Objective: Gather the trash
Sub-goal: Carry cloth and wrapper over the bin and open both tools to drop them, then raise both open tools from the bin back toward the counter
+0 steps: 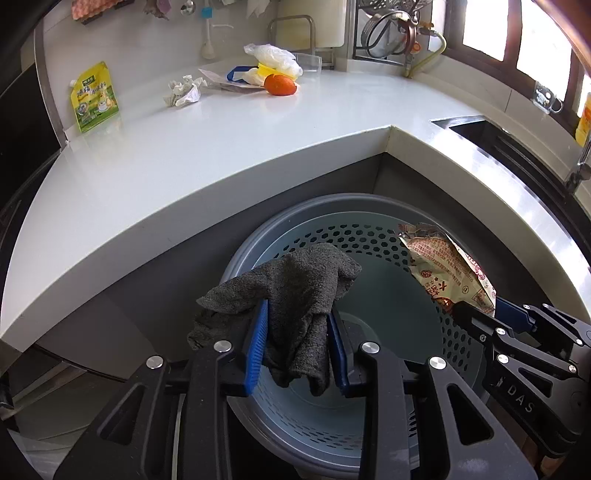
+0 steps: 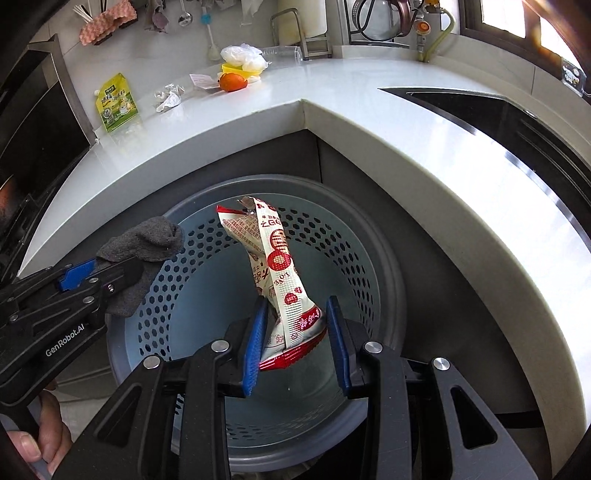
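Note:
My left gripper [image 1: 297, 317] is shut on a dark grey cloth [image 1: 295, 291] and holds it over the open grey perforated bin [image 1: 373, 236]. My right gripper [image 2: 295, 314] holds a red-and-white snack wrapper [image 2: 273, 266] between its blue pads over the same bin [image 2: 321, 229]; the pads stand a little apart with the wrapper's lower end between them. The right gripper and wrapper [image 1: 447, 269] show at the right of the left wrist view. The left gripper with the cloth [image 2: 147, 240] shows at the left of the right wrist view.
On the white L-shaped counter [image 1: 221, 147] lie a green-yellow pouch [image 1: 94, 98], crumpled paper [image 1: 184, 90], an orange fruit [image 1: 280, 85] and plastic bags [image 1: 275, 59]. A sink [image 1: 517, 147] is at the right. A dish rack [image 1: 391, 33] stands at the back.

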Motion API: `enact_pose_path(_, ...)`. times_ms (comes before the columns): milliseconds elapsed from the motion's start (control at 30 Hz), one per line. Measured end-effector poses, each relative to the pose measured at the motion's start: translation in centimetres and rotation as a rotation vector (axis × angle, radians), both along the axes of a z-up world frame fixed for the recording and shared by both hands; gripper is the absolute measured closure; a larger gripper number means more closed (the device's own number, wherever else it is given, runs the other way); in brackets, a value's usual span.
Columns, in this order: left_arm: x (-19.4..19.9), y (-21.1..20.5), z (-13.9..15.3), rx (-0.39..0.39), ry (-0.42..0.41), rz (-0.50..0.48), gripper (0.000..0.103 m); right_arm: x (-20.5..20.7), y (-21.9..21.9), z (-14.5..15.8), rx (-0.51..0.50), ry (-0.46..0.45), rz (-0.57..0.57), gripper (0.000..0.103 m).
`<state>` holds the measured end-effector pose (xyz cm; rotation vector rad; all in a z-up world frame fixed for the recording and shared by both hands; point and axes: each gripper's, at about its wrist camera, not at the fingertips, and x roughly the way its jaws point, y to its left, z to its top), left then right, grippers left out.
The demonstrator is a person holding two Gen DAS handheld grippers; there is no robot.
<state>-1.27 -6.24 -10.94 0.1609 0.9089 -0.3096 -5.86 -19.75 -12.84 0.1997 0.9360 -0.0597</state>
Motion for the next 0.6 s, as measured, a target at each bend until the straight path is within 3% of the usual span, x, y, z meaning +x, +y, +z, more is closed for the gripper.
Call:
enact_pose_path(67,-0.16,0.05,0.17,0.003,-0.013,0.004,0.058,-0.07,-0.03,0.14,-0.008,-0.002,-0.003,0.065)
enact_pose_path(100,-0.26,0.08,0.31,0.003,-0.021,0.006,0.048,-0.15,-0.10,0.23,-0.012,-0.006,-0.007,0.053)
enact_pose_path(133,-0.34,0.13,0.48,0.001,-0.031,0.008,0.042,-0.27,-0.16,0.34,-0.014,-0.012,-0.010,0.047)
enact_pose_path(600,0.16,0.67,0.23,-0.009,-0.018,0.026,0.040,-0.01,-0.92,0.27,0.017,-0.023,-0.036,0.045)
